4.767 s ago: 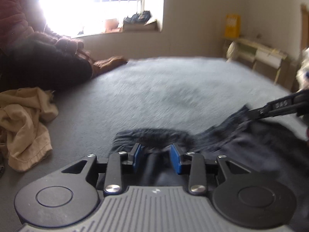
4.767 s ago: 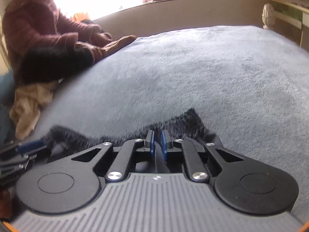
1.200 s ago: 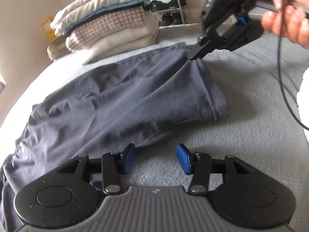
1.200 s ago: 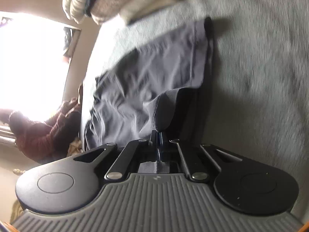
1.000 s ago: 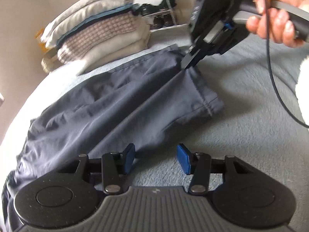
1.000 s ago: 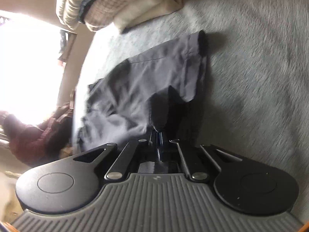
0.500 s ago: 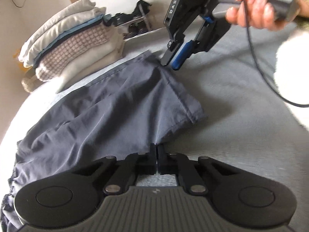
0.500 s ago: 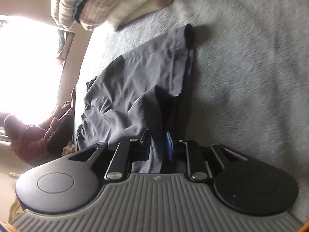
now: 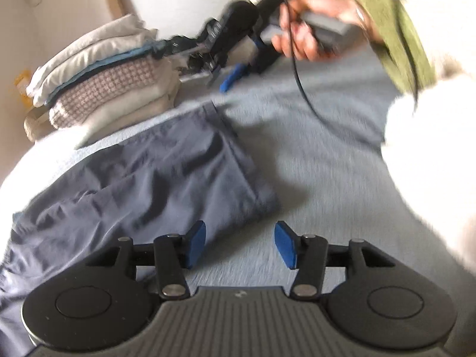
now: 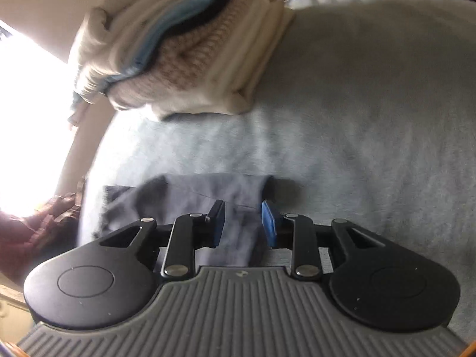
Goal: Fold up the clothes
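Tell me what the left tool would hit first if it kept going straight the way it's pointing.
Probably the grey bed cover, just beside the hem of the dark trousers; the left tool, jaws opening, holds nothing.

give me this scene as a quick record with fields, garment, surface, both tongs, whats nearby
garment: dark blue trousers, laid flat, wrinkled
surface: grey fleece blanket
left tongs: jaws opening, hem edge by one pad, nothing gripped
right tongs: jaws opening, cloth lies below the gap, pads not pressing
nearby: stack of folded clothes beyond the trousers
holder: hand with white sleeve
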`<act>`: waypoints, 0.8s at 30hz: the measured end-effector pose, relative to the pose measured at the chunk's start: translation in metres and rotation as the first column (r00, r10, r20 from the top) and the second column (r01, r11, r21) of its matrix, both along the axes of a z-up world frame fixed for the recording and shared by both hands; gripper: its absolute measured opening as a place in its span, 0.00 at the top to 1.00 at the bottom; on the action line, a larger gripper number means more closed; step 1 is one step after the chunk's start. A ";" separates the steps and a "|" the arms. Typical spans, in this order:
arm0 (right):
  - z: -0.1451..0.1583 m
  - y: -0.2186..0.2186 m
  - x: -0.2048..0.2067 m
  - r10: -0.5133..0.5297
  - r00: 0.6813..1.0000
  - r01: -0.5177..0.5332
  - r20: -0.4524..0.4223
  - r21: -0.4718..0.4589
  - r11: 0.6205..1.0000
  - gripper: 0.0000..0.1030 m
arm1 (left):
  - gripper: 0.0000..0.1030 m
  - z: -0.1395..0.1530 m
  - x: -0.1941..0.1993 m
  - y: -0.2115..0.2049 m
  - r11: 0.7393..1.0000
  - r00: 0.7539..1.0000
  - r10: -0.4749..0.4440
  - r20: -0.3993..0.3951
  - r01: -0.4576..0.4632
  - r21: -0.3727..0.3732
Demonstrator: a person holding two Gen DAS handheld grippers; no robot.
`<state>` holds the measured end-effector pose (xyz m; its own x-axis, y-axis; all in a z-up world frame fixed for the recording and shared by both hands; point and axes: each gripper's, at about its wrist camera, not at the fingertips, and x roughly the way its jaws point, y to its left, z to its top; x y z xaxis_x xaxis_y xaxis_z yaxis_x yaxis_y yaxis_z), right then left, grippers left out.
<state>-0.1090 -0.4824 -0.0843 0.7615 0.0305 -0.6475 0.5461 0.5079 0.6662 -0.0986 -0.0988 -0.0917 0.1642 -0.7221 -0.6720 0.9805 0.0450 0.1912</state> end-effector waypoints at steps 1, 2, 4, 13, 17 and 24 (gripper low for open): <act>-0.003 0.000 0.002 -0.003 1.000 0.003 -0.007 0.020 1.000 0.74 | 0.49 -0.001 0.002 -0.006 1.000 0.999 0.013 -0.033 -0.013 -0.014; -0.008 -0.001 0.005 -0.003 1.000 0.004 -0.018 0.037 0.999 0.74 | 0.49 -0.001 0.004 -0.012 0.999 0.998 0.025 -0.065 -0.027 -0.029; -0.017 -0.001 0.010 -0.007 0.999 0.010 -0.048 0.061 0.998 0.74 | 0.50 -0.005 0.006 -0.024 0.998 0.994 0.037 -0.106 -0.042 -0.048; -0.039 -0.005 0.020 -0.040 0.998 0.046 -0.049 0.122 0.992 0.86 | 0.61 -0.031 0.002 -0.039 0.999 0.989 0.025 -0.149 -0.019 0.043; -0.037 -0.007 0.017 -0.057 0.998 0.059 -0.014 0.134 0.989 0.90 | 0.61 -0.033 0.004 -0.036 0.999 0.986 0.028 -0.166 -0.022 0.038; -0.027 -0.005 -0.003 -0.090 0.996 0.082 0.028 0.205 0.975 0.85 | 0.62 -0.037 0.006 -0.034 0.999 0.985 0.026 -0.173 -0.021 0.033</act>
<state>-0.1119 -0.4873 -0.1118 0.7905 0.0916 -0.6055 0.5547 0.3117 0.7714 -0.0924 -0.1325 -0.1291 0.0595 -0.6977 -0.7139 0.9977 0.0650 0.0197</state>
